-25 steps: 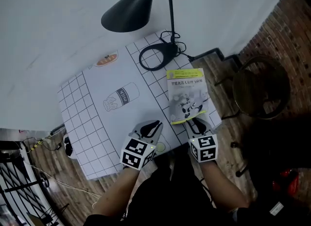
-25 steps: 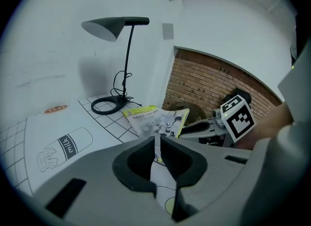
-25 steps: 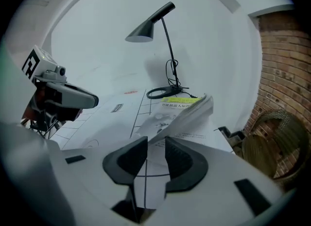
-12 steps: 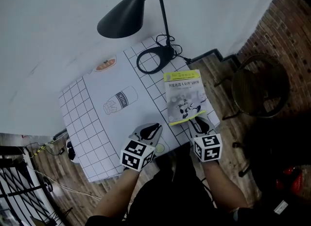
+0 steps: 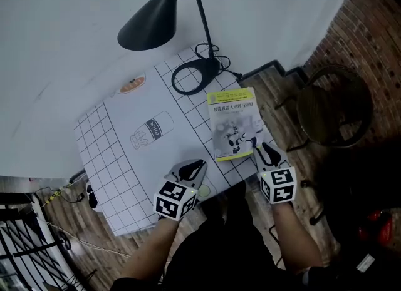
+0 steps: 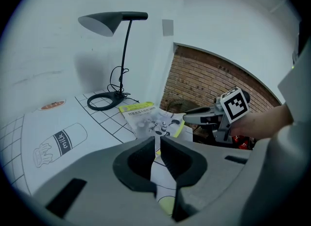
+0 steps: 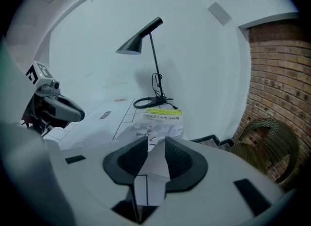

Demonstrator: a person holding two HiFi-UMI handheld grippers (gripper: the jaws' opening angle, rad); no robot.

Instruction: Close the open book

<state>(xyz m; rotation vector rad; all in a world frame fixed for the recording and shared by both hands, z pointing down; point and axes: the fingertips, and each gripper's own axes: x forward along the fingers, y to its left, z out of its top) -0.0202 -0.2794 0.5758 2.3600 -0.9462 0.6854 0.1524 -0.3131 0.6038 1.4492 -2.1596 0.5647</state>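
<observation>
Glossy paper book (image 5: pixel 233 122); matt black lamp (image 5: pixel 150 20); rough brick wall (image 5: pixel 373 24).

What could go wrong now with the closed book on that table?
1. The book lies close to the table's right edge, with the right gripper just beside its near corner; a careless swing might knock it off.
2. The lamp's cable sits just beyond the book; pushing the book away could snag it.
</observation>
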